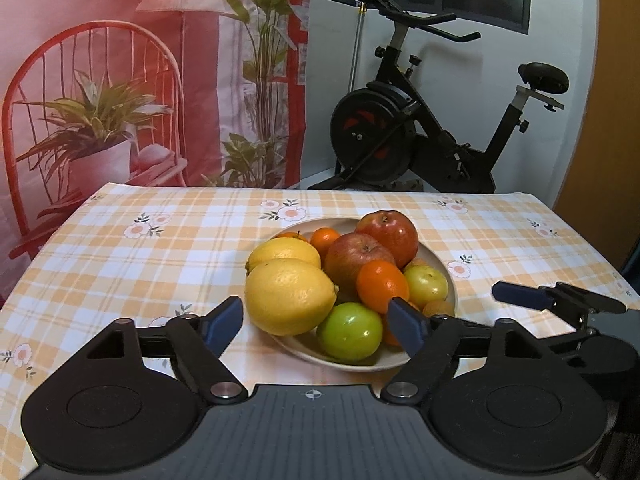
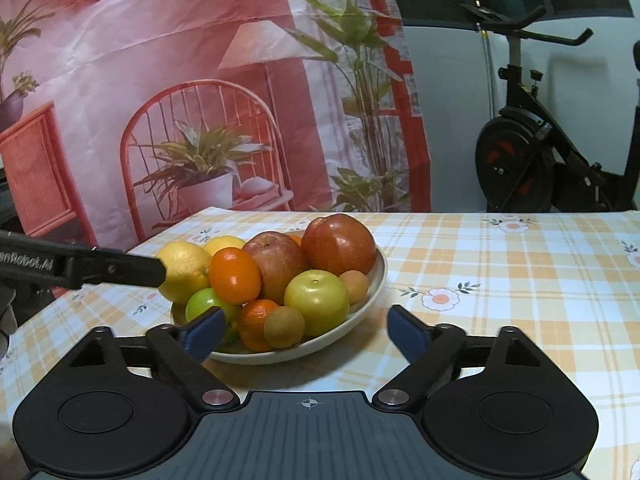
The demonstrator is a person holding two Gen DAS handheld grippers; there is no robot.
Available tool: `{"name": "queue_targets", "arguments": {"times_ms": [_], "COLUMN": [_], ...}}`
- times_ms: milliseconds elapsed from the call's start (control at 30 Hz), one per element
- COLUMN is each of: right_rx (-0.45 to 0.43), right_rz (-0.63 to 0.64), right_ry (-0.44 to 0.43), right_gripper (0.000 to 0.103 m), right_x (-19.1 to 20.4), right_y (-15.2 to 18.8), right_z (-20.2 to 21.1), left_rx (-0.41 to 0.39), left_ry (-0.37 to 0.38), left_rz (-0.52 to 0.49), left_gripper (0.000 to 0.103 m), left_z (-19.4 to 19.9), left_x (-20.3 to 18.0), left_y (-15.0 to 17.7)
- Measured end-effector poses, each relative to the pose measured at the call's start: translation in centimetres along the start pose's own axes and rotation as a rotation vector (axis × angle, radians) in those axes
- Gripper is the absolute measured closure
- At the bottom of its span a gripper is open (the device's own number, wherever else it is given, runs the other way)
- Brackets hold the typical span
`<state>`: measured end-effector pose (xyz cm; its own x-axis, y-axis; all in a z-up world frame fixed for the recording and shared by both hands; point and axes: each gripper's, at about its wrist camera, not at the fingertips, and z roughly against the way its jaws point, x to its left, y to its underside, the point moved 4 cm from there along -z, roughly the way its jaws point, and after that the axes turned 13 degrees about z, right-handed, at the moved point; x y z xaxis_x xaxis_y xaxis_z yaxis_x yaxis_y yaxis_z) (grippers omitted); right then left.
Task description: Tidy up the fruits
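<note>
Your fruits are all heaped on the cream plate (image 1: 446, 276): lemons (image 1: 290, 296), apples (image 1: 388, 232), tangerines (image 1: 382, 285), green fruits (image 1: 350, 332), mid-surface (image 1: 160, 248). Both hand-held grippers, left (image 1: 324, 322) and right (image 2: 306, 330), hover spread and empty just before it, framing the pile, seemingly ready to pick or just released.

Bright, sharp views; fisheye bending at edges.

Left gripper (image 1: 322, 326), blue-padded jaws spread wide, hovers before a shallow cream ceramic plate (image 1: 442, 266) on an orange-and-white checked floral tablecloth (image 1: 160, 248). The plate holds two yellow lemons (image 1: 290, 296), two red apples (image 1: 358, 260), small orange mandarins (image 1: 382, 286) and green round fruits (image 1: 350, 332). A black exercise bike (image 1: 420, 136) stands behind the table.
</note>
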<state>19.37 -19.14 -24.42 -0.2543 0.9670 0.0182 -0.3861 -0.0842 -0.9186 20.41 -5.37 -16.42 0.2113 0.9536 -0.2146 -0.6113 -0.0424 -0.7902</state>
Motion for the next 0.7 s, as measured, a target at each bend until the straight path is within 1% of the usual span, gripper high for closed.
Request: {"name": "queue_targets", "arguments": {"times_ms": [33,100,167,200,267,333,500,633,700], "right_rx": [-0.002,0.001,0.005,0.005,0.005,0.007,0.039,0.012,0.017], "right_rz": [-0.008,-0.022,-0.037,-0.043,-0.050,-0.052,-0.058,-0.088,-0.109], "right_ry": [0.000,-0.004,-0.010,-0.010,-0.007,-0.004,0.020,0.054,0.086], "right_gripper": [0.009,0.006,0.002,0.001,0.001,0.001,0.001,0.000,0.000], "right_x": [-0.1,-0.3,-0.5,-0.5,-0.6,-0.6,-0.6,-0.7,-0.8], "right_y": [0.0,0.1,0.1,0.1,0.2,0.2,0.3,0.2,0.1], "right_z": [0.0,0.0,0.0,-0.1,0.0,-0.1,0.0,1.6,2.4], "left_rx": [0.005,0.004,0.006,0.005,-0.003,-0.008,-0.027,-0.047,-0.053], "left_ry": [0.006,0.010,-0.006,-0.015,-0.020,-0.018,-0.015,0.004,0.016], "left_rz": [-0.001,-0.010,-0.028,-0.037,-0.041,-0.026,0.017,0.042,0.057], "left_gripper": [0.016,0.014,0.005,0.004,0.002,0.000,0.000,0.000,0.000], "left_z": [0.1,0.3,0.3,0.4,0.7,1.0,1.8,2.8,3.3], "left_x": [0.1,0.2,0.2,0.2,0.4,0.7,1.4,1.8,1.9], "left_y": [0.1,0.3,0.5,0.6,0.7,0.7,0.1,-0.2,-0.2]}}
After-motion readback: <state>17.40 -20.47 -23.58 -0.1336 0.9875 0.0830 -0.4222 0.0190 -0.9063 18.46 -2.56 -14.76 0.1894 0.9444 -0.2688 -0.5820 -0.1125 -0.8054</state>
